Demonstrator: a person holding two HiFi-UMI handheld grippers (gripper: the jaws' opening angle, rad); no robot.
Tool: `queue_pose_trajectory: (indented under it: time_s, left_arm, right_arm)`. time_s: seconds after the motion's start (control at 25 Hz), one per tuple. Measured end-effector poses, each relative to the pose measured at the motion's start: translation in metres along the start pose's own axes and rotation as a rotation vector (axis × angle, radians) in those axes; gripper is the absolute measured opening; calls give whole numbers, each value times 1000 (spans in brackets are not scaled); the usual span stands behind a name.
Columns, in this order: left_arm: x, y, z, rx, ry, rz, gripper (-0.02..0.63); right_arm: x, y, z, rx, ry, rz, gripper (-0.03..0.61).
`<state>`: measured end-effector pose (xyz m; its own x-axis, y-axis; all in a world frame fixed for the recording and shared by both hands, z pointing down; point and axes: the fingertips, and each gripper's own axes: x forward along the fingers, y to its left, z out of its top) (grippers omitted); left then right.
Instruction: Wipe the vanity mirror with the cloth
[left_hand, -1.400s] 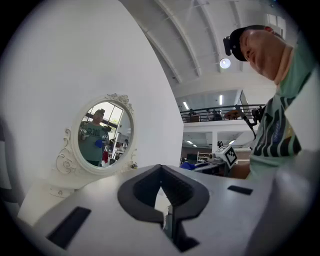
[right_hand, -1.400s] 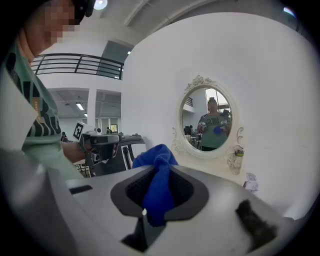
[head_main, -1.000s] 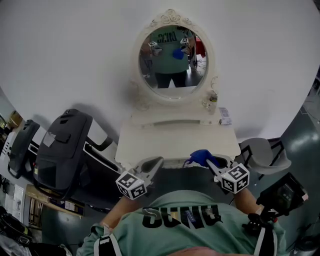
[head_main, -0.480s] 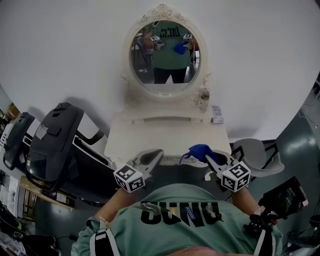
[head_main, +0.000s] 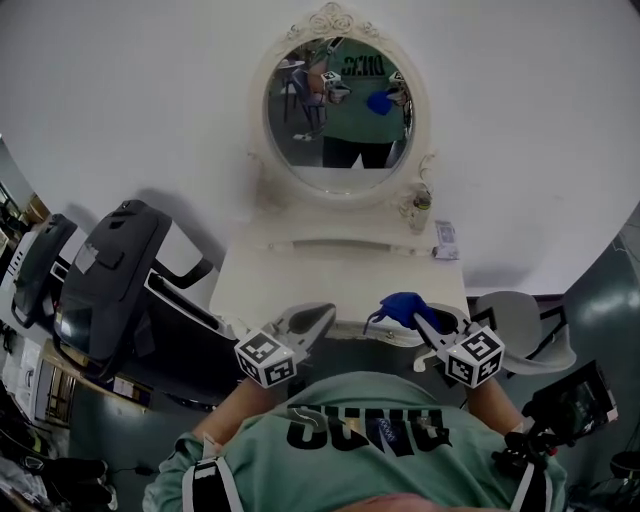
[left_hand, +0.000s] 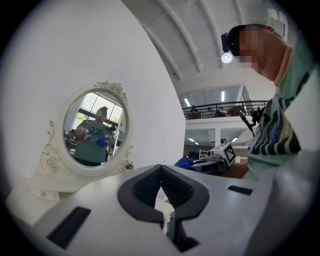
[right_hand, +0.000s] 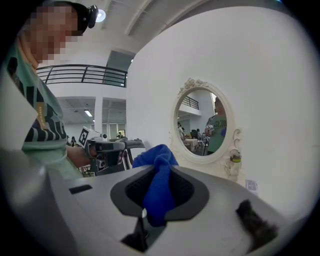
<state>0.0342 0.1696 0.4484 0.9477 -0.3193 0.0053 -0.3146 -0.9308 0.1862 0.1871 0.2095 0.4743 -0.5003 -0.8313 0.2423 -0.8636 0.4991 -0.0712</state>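
Note:
The oval vanity mirror (head_main: 340, 105) in a white ornate frame stands at the back of the white vanity table (head_main: 340, 275), against the wall. It reflects the person and both grippers. My right gripper (head_main: 415, 318) is shut on a bunched blue cloth (head_main: 400, 308) over the table's front edge. The cloth (right_hand: 157, 185) fills the jaws in the right gripper view, with the mirror (right_hand: 205, 122) well ahead to the right. My left gripper (head_main: 325, 312) is shut and holds nothing, level with the right one. In the left gripper view the mirror (left_hand: 95, 130) lies far ahead on the left.
A small bottle (head_main: 420, 212) and a small card (head_main: 446, 238) sit at the table's back right. A black exercise machine (head_main: 110, 290) stands close on the left. A grey chair (head_main: 520, 320) is on the right. The white wall backs the mirror.
The head view has shifted a little, so the mirror and table sit slightly differently in frame. Both grippers stay at the table's front edge, the right one still holding the cloth.

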Motion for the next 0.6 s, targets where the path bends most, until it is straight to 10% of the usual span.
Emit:
queue_pose_trajectory:
  time_s: [0.6]
  left_arm:
    - [-20,290,66,56,-3,-76,9]
  right_arm:
    - [269,-47,113,-57,-53,-136,57]
